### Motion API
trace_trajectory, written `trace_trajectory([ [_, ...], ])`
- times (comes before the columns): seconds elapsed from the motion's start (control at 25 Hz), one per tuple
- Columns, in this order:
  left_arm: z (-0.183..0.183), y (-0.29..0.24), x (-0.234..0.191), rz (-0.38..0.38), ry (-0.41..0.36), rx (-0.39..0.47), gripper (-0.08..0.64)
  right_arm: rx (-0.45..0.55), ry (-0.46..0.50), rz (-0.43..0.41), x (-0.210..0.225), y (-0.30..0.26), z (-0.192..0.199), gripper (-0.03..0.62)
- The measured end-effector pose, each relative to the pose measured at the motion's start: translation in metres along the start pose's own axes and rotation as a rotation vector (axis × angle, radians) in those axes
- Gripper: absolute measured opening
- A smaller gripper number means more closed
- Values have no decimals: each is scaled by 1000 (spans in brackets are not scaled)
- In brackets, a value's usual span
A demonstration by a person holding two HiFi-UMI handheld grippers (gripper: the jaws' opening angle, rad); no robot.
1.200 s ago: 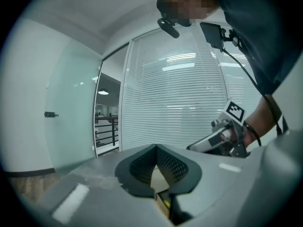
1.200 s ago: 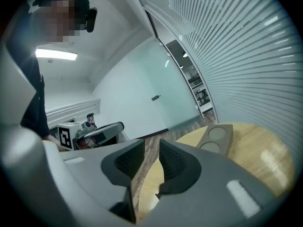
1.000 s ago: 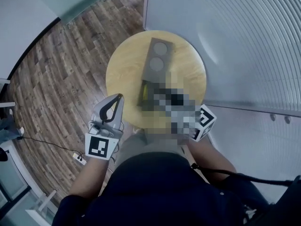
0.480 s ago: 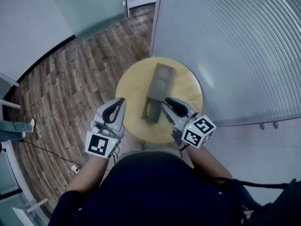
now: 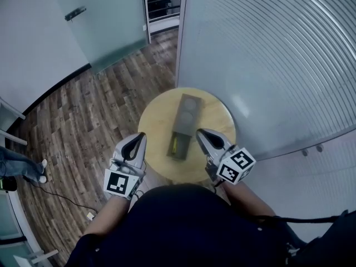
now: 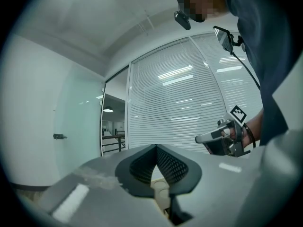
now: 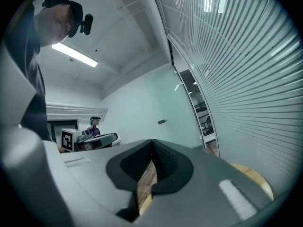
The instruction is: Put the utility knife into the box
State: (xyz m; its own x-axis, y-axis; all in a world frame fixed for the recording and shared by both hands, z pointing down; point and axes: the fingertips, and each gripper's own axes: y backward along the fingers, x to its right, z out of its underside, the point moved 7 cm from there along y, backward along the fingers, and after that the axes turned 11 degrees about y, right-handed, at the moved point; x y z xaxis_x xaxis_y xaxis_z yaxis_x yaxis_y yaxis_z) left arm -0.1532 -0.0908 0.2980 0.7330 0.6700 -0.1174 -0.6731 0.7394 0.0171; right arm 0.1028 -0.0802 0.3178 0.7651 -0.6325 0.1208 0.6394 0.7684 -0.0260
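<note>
A long grey box (image 5: 184,118) lies along the middle of a round wooden table (image 5: 153,118). Two round recesses show at the box's far end. The yellow and dark utility knife (image 5: 176,145) lies inside its near end. My left gripper (image 5: 137,138) hangs over the table's near left edge, shut and empty. My right gripper (image 5: 201,133) hovers just right of the box's near end, also shut with nothing in it. In the left gripper view the jaws (image 6: 155,146) meet at their tips, and the right gripper (image 6: 218,137) shows beyond. The right gripper view shows its jaws (image 7: 152,142) closed too.
A wall of ribbed blinds (image 5: 267,54) curves close behind and to the right of the table. Wood flooring (image 5: 83,121) spreads to the left, with a glass door (image 5: 105,21) at the back. A person (image 7: 94,124) stands far off in the right gripper view.
Both grippers have drawn back toward the body. The right one came off the box's near end. The head view has lifted, so the table looks smaller and farther away.
</note>
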Motion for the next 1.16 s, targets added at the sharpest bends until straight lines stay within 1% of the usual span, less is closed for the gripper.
trace_trajectory([
  [0.24, -11, -3, 0, 10, -28, 33, 3, 7, 50, -4, 1, 0, -1, 9],
  [0.48, -14, -3, -5, -5, -27, 37, 3, 26, 30, -11, 0, -4, -5, 9],
  [0.68, -17, -2, -8, -18, -50, 23, 3, 44, -32, -13, 6, -6, -3, 8],
  [0.72, -17, -2, -9, -21, -56, 18, 3, 43, -36, -15, 7, -7, -1, 8],
  [0.92, -19, -2, -8, -26, -38, 35, 3, 32, -41, -24, 7, -9, -2, 8],
  [1.16, -22, -3, -7, -20, -47, 53, 3, 23, -32, -44, 4, -13, -2, 8],
])
